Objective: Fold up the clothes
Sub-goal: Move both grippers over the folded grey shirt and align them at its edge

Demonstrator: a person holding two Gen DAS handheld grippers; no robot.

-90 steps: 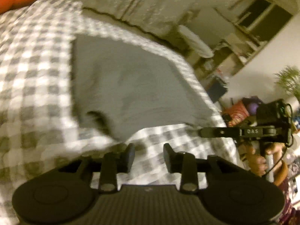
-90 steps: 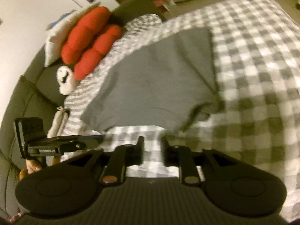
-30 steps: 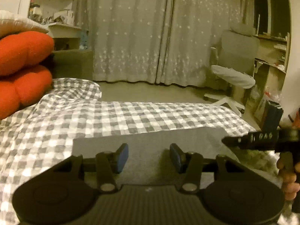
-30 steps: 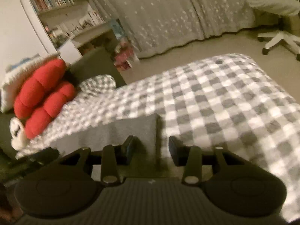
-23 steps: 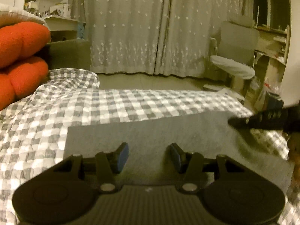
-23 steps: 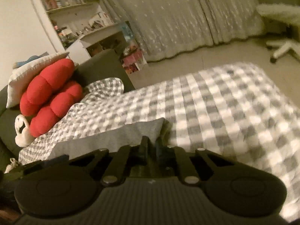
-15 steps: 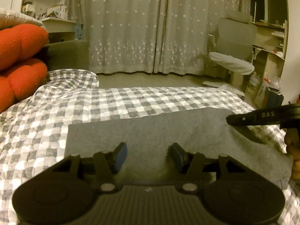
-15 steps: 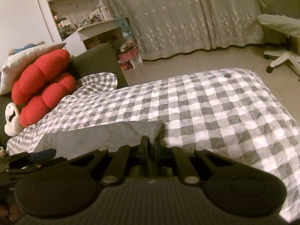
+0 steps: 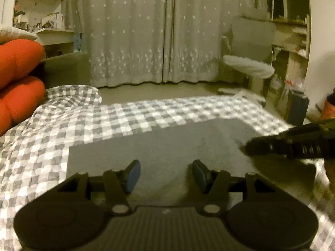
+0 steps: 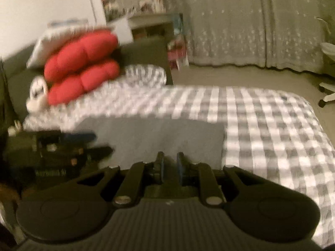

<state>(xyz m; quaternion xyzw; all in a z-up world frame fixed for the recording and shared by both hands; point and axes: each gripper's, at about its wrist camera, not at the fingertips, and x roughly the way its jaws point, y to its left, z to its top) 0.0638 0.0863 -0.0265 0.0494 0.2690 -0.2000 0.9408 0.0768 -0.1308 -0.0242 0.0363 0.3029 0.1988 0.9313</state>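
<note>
Since right gripper point(image 10: 169, 168) jaws reopened, grey garment point(image 10: 150, 140) lies released.

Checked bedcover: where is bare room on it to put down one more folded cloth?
Bare checked bedcover lies right of the folded grey garment, up to the bed's far edge, and between garment and red cushions. Near the red cushions and the pillow it is crowded.

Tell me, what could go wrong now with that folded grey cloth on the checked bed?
The right gripper, whose jaws have just been opening with no cloth seen between them, sits low over the folded grey garment; pulling back could drag its edge and spoil the fold.
The left gripper, jaws also just opening and empty, might pinch the grey-and-white checked bedsheet along with the garment at the next grab.
</note>
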